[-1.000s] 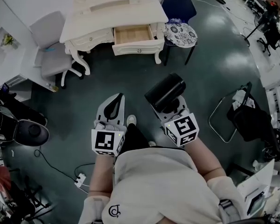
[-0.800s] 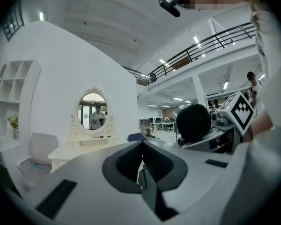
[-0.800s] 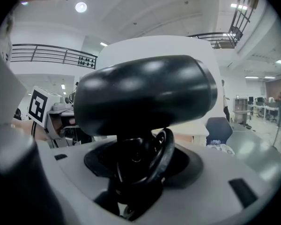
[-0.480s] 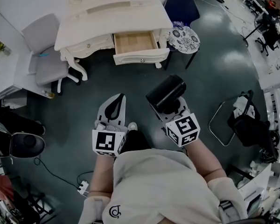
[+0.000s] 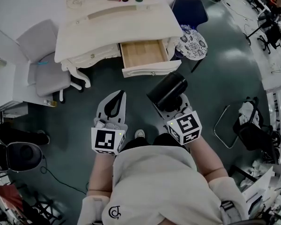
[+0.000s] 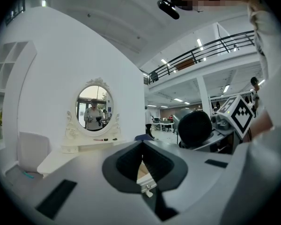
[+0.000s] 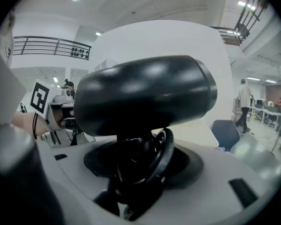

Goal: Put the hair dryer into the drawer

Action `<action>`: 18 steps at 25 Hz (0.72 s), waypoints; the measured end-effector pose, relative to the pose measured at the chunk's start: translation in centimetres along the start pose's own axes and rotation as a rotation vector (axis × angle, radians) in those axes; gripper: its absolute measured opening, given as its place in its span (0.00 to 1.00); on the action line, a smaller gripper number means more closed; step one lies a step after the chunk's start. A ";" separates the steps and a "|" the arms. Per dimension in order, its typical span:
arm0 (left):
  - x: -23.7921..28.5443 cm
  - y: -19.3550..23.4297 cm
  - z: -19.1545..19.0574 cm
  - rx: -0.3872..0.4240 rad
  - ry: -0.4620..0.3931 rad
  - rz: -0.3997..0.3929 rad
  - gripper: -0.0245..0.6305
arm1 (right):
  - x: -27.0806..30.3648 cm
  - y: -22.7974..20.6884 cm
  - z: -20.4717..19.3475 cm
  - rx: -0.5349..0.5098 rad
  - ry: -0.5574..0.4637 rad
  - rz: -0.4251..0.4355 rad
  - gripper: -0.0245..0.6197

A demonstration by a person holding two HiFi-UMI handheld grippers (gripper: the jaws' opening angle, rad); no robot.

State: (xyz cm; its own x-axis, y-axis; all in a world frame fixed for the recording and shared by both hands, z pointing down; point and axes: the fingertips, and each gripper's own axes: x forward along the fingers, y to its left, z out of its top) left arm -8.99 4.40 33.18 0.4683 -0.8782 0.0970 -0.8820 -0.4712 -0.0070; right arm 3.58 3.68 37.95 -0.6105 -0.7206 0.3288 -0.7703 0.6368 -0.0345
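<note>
A black hair dryer (image 5: pixel 166 90) sits in my right gripper (image 5: pixel 172 103), whose jaws are shut on its handle and coiled cord. In the right gripper view the dryer's barrel (image 7: pixel 145 97) lies crosswise above the jaws (image 7: pixel 140 170). To its left my left gripper (image 5: pixel 121 95) is shut and holds nothing; its tips (image 6: pixel 143 146) meet. Ahead of both grippers stands the cream dressing table (image 5: pixel 112 25). Its wooden drawer (image 5: pixel 152 70) is pulled out and nothing lies in it. The dryer hangs just short of the drawer's front.
A grey chair (image 5: pixel 44 55) stands left of the dressing table. At its right are a patterned stool (image 5: pixel 193 41) and a dark blue chair (image 5: pixel 189 8). An oval mirror (image 6: pixel 94 108) tops the table. A black chair (image 5: pixel 250 125) stands at the far right.
The person has walked toward the dressing table: table and open drawer have come closer to both grippers. The hair dryer stays in the right gripper; the left stays shut.
</note>
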 end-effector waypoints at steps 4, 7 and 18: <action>2.5 2.0 -0.3 0.001 0.018 0.006 0.06 | 3.4 -1.5 0.7 0.004 0.014 0.020 0.43; 5.0 3.0 -0.2 0.017 0.026 0.017 0.06 | 6.0 -3.2 0.8 -0.006 0.029 0.043 0.43; 16.3 6.9 0.2 0.011 0.015 0.151 0.06 | 15.2 -12.5 2.1 -0.074 0.070 0.193 0.43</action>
State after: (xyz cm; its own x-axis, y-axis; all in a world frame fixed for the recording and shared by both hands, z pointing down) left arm -7.45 -13.15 34.53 0.3297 -0.9378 0.1089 -0.9416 -0.3350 -0.0335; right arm 3.54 -15.81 41.36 -0.7291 -0.5642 0.3874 -0.6232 0.7813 -0.0351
